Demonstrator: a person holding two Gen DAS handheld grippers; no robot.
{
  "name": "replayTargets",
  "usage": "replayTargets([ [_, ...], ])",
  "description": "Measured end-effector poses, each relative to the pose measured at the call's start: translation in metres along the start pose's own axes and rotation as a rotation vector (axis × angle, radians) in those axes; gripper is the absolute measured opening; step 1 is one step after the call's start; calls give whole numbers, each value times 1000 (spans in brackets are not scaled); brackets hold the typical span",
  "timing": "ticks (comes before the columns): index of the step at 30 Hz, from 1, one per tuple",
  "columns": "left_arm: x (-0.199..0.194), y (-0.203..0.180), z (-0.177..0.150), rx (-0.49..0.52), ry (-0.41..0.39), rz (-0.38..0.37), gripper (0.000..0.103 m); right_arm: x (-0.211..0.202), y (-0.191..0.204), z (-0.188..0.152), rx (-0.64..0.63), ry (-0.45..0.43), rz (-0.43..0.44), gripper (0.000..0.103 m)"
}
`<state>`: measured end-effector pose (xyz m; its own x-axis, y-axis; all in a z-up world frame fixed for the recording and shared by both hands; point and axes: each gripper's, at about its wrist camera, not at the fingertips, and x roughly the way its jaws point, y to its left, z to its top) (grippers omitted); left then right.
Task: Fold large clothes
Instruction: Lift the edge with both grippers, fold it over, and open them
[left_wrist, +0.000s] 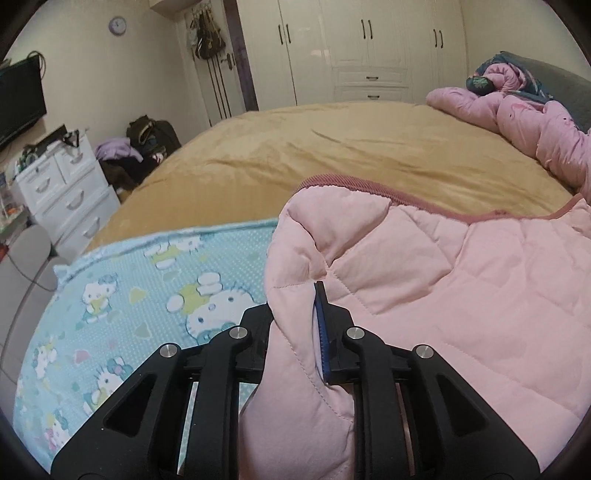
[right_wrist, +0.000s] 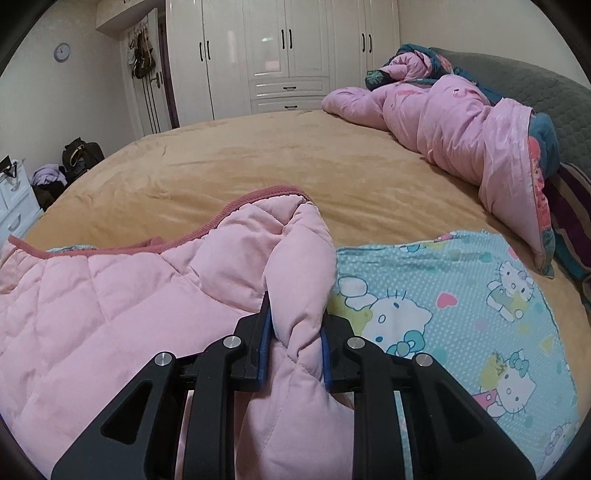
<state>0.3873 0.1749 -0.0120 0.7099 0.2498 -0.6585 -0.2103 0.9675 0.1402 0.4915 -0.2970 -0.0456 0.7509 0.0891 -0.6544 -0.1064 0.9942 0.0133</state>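
Mustard-yellow plush covers the bed, a broad surface with only faint creases across its middle. Over its near edge lies a pale blue cartoon-cat sheet, and on that sheet rests the pink quilted garment, its dark rose ribbed hem running along the side facing the middle of the bed. At the far right corner of the bed, against a grey padded headboard, a pink duvet is heaped with a blue flowered lining showing. Beyond the far edge stands a wall of white wardrobes. Off the left edge are a white chest of drawers, a pile of dark bags and clothes, a black screen and a round wall clock.

The left gripper is pinched on a bunched fold at the garment's left side, cloth filling the narrow gap between its blue-padded jaws. The right gripper is clamped the same way on a thick rolled fold at the garment's right side. Both grips sit near the bed's near edge. The garment spans between them, with blue sheet bare outside each grip and the whole yellow middle of the bed open beyond the hem.
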Motion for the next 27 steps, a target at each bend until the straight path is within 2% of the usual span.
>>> replayTargets([
  [7, 23, 1, -18, -14, 63, -1, 16, 21, -2, -10, 16, 61, 5, 30],
  [12, 28, 0, -25, -23, 67, -10, 18, 33, -10, -21, 65, 93, 39, 39],
  [15, 33, -1, -30, -26, 72, -14, 20, 40, -18, -27, 115, 121, 78, 41],
  [19, 34, -2, -33, -37, 78, -11, 23, 41, -21, -28, 131, 130, 84, 43],
  [20, 33, 1, -33, -45, 77, -10, 27, 40, -21, -28, 135, 127, 76, 44],
  [23, 28, 9, -37, -88, 80, -11, 43, 31, -26, -32, 172, 121, 36, 61],
  [25, 22, 15, -41, -115, 83, -15, 54, 20, -36, -36, 225, 101, 7, 87],
  [27, 11, 22, -45, -128, 80, -1, 71, 6, -44, -41, 262, 79, 20, 88],
])
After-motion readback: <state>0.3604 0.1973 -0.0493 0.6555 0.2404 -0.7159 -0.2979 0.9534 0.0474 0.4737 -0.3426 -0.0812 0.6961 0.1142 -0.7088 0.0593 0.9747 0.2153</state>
